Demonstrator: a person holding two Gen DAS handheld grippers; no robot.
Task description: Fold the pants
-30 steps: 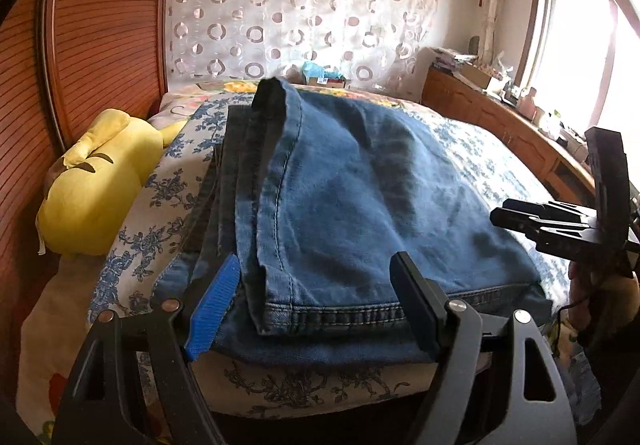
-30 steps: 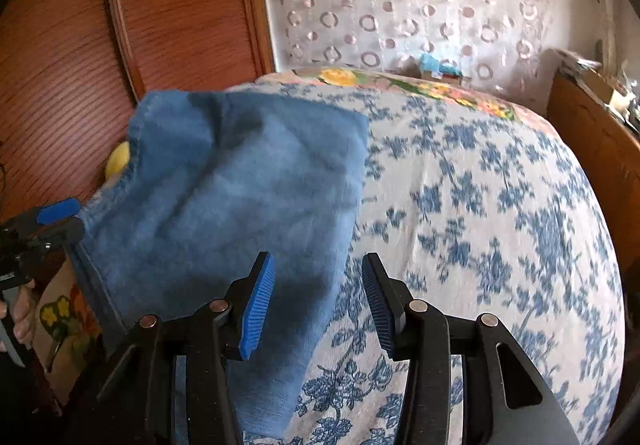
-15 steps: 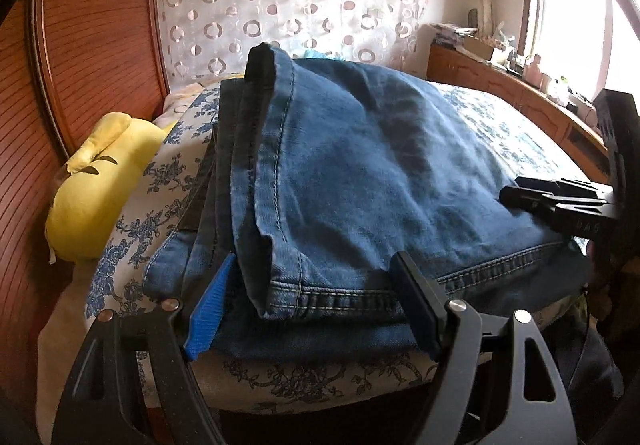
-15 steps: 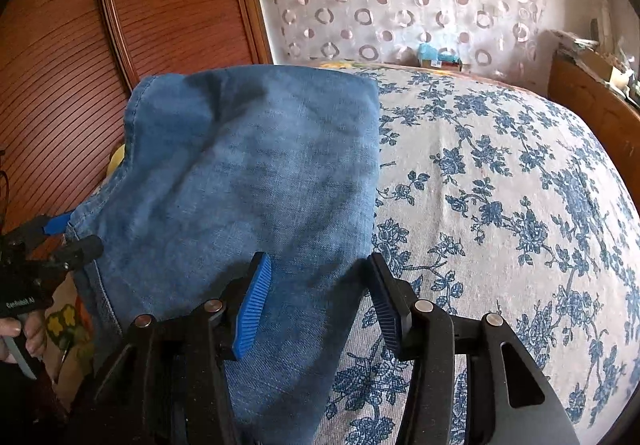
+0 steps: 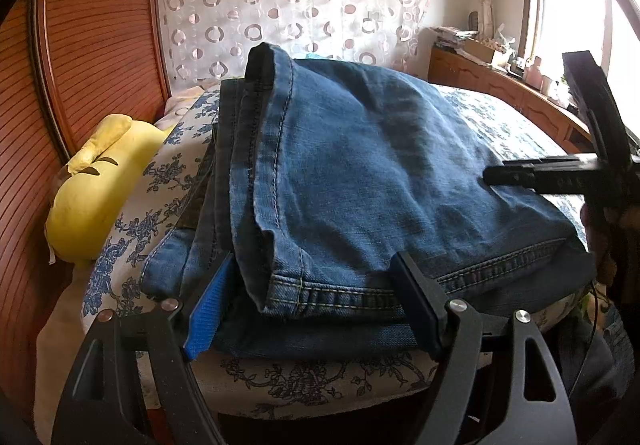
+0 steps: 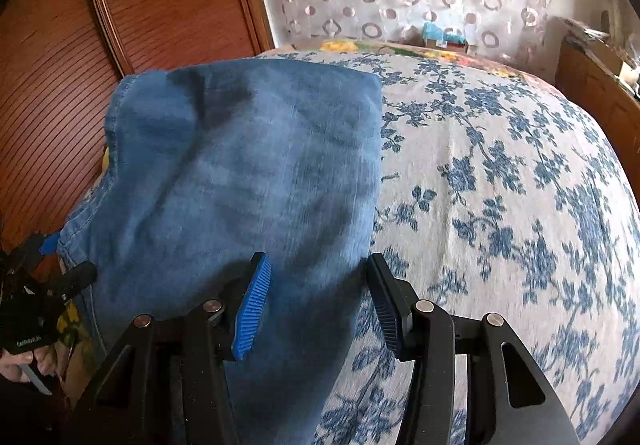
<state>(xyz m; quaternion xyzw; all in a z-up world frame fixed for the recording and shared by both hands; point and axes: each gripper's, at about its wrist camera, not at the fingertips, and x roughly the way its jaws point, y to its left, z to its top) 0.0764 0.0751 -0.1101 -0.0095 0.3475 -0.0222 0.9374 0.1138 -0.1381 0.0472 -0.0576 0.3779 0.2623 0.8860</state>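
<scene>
Blue jeans (image 5: 380, 165) lie folded in a thick stack on the flowered bed cover (image 5: 132, 229). My left gripper (image 5: 312, 309) stands open and wide at the stack's near hem. The stitched hem lies between its fingers, and the pads do not squeeze it. In the right wrist view, my right gripper (image 6: 316, 305) hovers open over the right-hand edge of the jeans (image 6: 248, 165), with denim under its blue pad (image 6: 254, 309). The right gripper (image 5: 496, 174) also shows from the side at the far right of the left wrist view. The left gripper (image 6: 68, 259) shows small at the left of the right wrist view.
A yellow plush pillow (image 5: 96, 189) lies left of the jeans against the wooden headboard (image 5: 92, 45). The flowered cover (image 6: 500, 185) stretches bare to the right. A wooden sideboard (image 5: 500, 85) with clutter runs under the window. A hand (image 6: 20, 365) holds the left gripper.
Both views have drawn nearer to the jeans. The right gripper has slid in over the jeans' right edge. The left gripper keeps the same wide stance at the hem.
</scene>
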